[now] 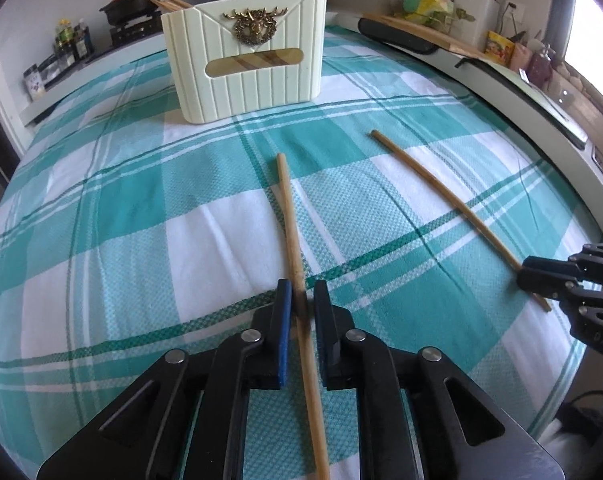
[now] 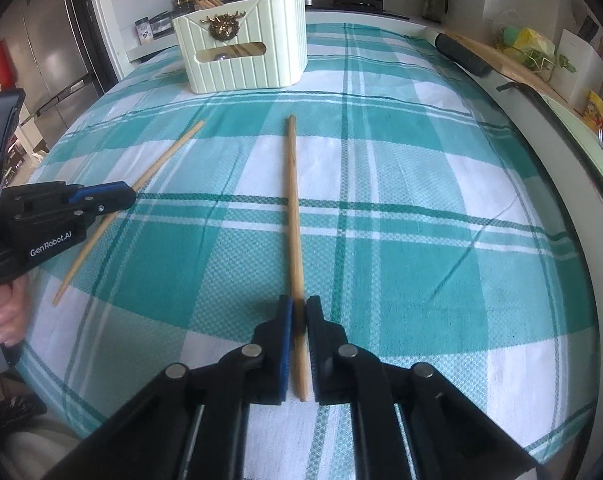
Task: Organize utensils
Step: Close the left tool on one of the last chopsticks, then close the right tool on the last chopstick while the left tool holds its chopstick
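Checked tablecloth [image 1: 101,208] under my left gripper [image 1: 301,308], whose jaws are pinched on a chopstick [image 1: 287,200] pointing toward the cream holder [image 1: 245,60].

Right view: my right gripper [image 2: 299,320] nips the other chopstick [image 2: 292,184], well short of that holder [image 2: 245,60]. I judge both are grasped; next, lift and drop them in.

Both pictures are bright with daylight, which probably comes from the window [image 1: 589,28] at the right, where it is overexposed. Shadows on the tablecloth [image 1: 141,208] are soft. The fisheye lens bends the edges strongly, and the corners are dark. The chopstick [image 1: 301,304] between the near fingers looks blurred.
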Tool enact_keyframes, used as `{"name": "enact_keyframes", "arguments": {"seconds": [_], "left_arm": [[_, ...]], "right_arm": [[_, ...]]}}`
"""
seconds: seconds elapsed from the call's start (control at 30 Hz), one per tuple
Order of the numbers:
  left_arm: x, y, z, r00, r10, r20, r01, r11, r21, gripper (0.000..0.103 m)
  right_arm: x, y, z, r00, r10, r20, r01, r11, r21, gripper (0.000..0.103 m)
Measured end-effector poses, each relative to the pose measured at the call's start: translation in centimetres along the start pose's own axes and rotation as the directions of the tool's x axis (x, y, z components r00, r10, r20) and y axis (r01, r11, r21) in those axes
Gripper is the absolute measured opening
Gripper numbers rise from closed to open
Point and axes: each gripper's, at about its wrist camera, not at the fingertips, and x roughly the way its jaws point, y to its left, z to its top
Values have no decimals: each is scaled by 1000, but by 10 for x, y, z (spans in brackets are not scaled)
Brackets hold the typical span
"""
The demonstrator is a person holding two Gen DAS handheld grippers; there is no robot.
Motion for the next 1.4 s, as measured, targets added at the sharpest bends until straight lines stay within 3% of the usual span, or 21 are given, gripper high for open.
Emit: {"name": "enact_keyframes", "arguments": {"seconds": [0.03, 0.07, 0.1, 0.37, 0.63, 0.9, 1.4], "left_arm": [[-1, 1, 1, 1000, -12, 0, 12, 1000, -6, 31], [-2, 3, 1, 1000, -15, 3, 15, 1000, -13, 48], [-4, 5, 2, 1000, -13, 8, 13, 1000, -22, 57], [1, 19, 14, 1000, -19, -23, 17, 998, -67, 57], [21, 25, 37, 997, -32, -77, 26, 997, -74, 57], [23, 30, 48, 996, -14, -83, 7, 997, -81, 57], [44, 18, 58, 991, 48, -126, -47, 999, 12, 57]], "right_arm": [[0, -1, 0, 1000, 14, -4, -14, 1000, 3, 19], [-1, 0, 1, 1000, 22, -4, -22, 1000, 2, 23], [-2, 0, 2, 1000, 23, -2, -23, 1000, 1, 28], [-5, -2, 17, 999, 31, 16, -31, 999, 4, 30], [19, -6, 48, 997, 57, -55, -59, 997, -45, 30], [32, -7, 74, 992, 76, -97, -83, 994, -69, 30], [65, 1, 110, 981, 66, -182, -90, 988, -125, 30]]}}
